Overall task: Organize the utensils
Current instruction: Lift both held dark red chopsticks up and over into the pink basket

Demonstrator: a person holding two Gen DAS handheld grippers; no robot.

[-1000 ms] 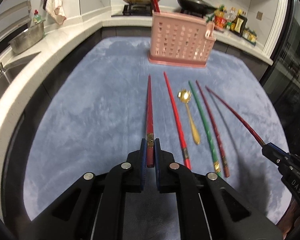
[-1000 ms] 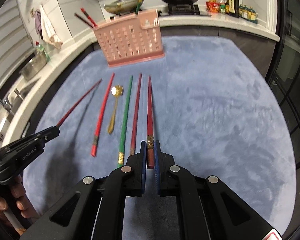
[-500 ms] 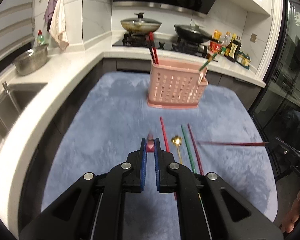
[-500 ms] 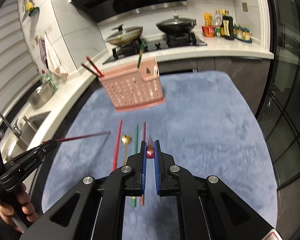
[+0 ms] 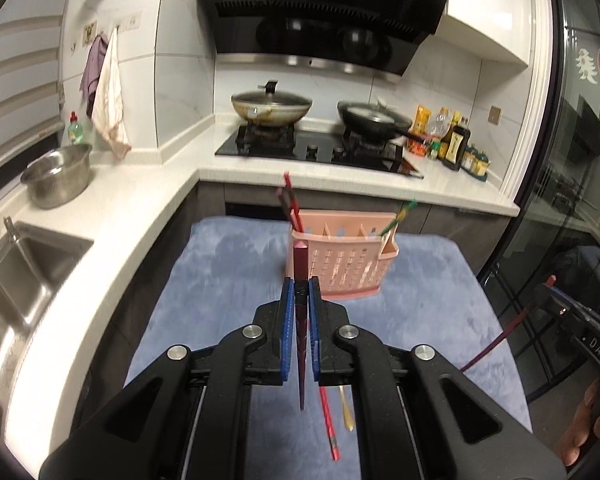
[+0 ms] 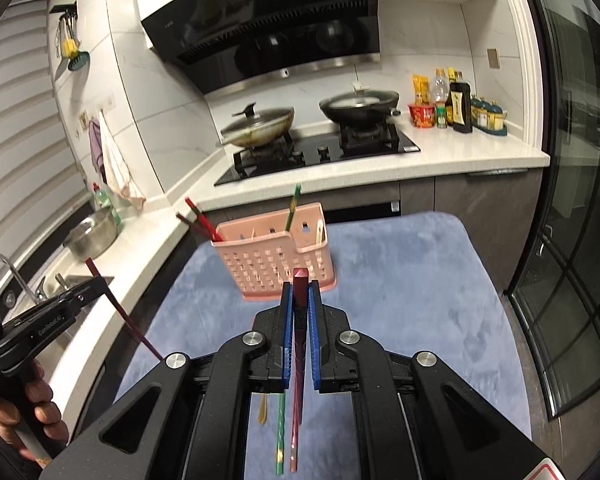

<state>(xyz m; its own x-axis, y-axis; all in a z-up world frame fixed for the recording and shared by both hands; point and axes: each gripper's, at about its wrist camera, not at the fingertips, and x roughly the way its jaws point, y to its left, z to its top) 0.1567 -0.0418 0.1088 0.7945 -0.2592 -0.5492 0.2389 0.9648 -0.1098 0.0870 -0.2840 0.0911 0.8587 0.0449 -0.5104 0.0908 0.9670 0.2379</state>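
Note:
My left gripper is shut on a dark red chopstick held upright, tip down, above the blue mat. My right gripper is shut on another dark red chopstick, also upright. The pink slotted utensil basket stands ahead at the mat's far end and holds red chopsticks and a green one. On the mat under the grippers lie a red chopstick, a gold spoon, a green chopstick and a dark red one.
A white counter wraps the left and back, with a sink, a steel bowl, a stove with two pans and sauce bottles. A glass door stands at the right.
Both grippers have lifted their chopsticks off the mat and swung them from lying flat to upright. Both grippers are higher and the basket looks farther off.

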